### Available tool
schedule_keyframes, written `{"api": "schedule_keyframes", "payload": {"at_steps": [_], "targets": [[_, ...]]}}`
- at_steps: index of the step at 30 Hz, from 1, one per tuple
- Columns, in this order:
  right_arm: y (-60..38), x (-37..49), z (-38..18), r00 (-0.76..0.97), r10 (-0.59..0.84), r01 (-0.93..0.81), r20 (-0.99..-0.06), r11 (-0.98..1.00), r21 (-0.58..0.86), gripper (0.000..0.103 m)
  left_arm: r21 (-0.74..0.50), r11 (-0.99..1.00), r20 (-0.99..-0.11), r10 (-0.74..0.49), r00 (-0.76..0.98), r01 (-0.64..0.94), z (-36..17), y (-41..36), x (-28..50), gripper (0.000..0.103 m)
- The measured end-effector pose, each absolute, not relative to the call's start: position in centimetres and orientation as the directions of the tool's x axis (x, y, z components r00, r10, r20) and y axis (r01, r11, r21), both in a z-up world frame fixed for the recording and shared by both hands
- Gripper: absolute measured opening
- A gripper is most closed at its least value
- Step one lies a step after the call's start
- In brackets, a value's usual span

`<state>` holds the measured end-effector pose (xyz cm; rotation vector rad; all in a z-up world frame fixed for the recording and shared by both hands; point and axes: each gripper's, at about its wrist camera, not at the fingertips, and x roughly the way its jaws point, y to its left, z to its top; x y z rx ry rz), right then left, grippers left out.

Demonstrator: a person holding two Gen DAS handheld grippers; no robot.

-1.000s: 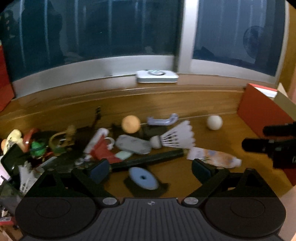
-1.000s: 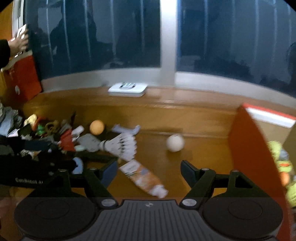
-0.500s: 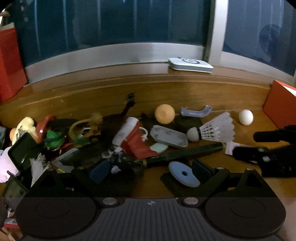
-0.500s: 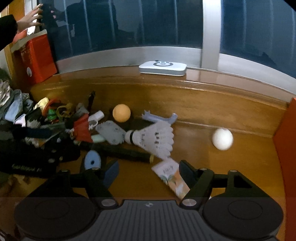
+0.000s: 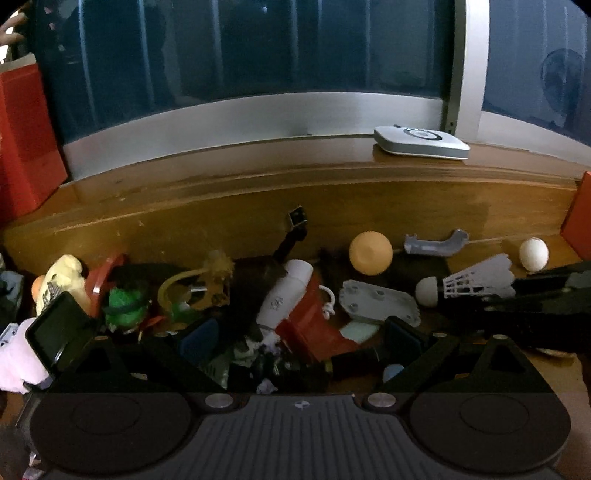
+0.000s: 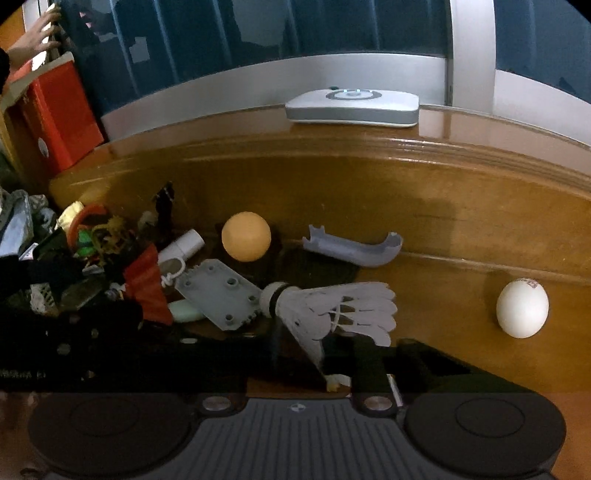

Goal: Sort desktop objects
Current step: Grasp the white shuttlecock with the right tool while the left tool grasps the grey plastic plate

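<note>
A pile of small objects lies on the wooden desk (image 6: 424, 229). My right gripper (image 6: 325, 354) is low over the white shuttlecock (image 6: 332, 306). Its jaws are closing, with the lower feathers between the dark, blurred fingers. An orange-and-white packet (image 6: 335, 382) peeks out beneath. My left gripper (image 5: 301, 338) stands open over the clutter, with a red piece (image 5: 314, 328) and a white tube (image 5: 286, 293) between its blue pads (image 5: 199, 339). The right gripper (image 5: 524, 291) shows in the left wrist view beside the shuttlecock (image 5: 476, 282).
An orange ball (image 6: 245, 236), a grey plate (image 6: 221, 293), a grey curved part (image 6: 354, 249) and a white egg-shaped ball (image 6: 522, 308) lie nearby. A white device (image 6: 352, 107) sits on the sill. A red box (image 6: 55, 122) stands far left, and a person's hand (image 6: 35, 35) reaches above it.
Both grippers have dropped and come closer to the pile. The right gripper's fingers have drawn much closer together, and the packet has slid under it. The left gripper stays open.
</note>
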<state>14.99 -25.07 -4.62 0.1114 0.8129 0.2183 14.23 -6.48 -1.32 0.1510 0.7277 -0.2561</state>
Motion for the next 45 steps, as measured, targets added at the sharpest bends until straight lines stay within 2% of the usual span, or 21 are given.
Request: {"api": "schedule_keyframes", "payload": {"at_steps": [6, 13, 20, 22, 23, 24, 31, 45], "targets": [[-25.8, 14.2, -3.8, 0.689, 0.2, -0.13, -0.696, 0.98, 0.153, 0.004, 0.09, 0.917, -0.655, -0.239, 0.717, 0.389, -1.3, -9.2, 14.6, 0.096], [-28.7, 12.8, -2.3, 0.721, 0.157, -0.06, -0.675, 0.984, 0.165, 0.004, 0.108, 0.866, -0.664, -0.303, 0.684, 0.489, -2.4, -12.7, 15.6, 0.096], [-30.2, 11.8, -1.9, 0.734, 0.135, -0.011, -0.666, 0.982, 0.187, 0.004, 0.123, 0.858, -0.715, -0.272, 0.643, 0.5, -4.9, -13.4, 16.9, 0.091], [-30.3, 11.8, -2.0, 0.731, 0.14, -0.009, -0.667, 0.981, 0.196, 0.004, 0.116, 0.858, -0.713, -0.279, 0.643, 0.5, -5.1, -13.3, 16.9, 0.083], [-30.2, 11.7, -2.1, 0.73, 0.142, -0.009, -0.669, 0.98, 0.199, 0.004, 0.107, 0.858, -0.711, -0.287, 0.642, 0.502, -5.1, -13.2, 16.9, 0.073], [-30.2, 11.8, -2.2, 0.727, 0.144, -0.008, -0.672, 0.98, 0.201, 0.004, 0.092, 0.859, -0.713, -0.296, 0.636, 0.503, -5.0, -13.1, 17.0, 0.07], [-29.7, 11.7, -2.4, 0.72, 0.148, -0.013, -0.678, 0.98, 0.2, 0.004, 0.07, 0.873, -0.713, -0.294, 0.636, 0.483, -4.8, -12.7, 17.1, 0.069], [-29.0, 11.5, -2.0, 0.704, 0.155, -0.05, -0.693, 0.984, 0.169, 0.004, -0.026, 0.872, -0.666, -0.379, 0.643, 0.488, -2.3, -12.3, 15.5, 0.069]]}}
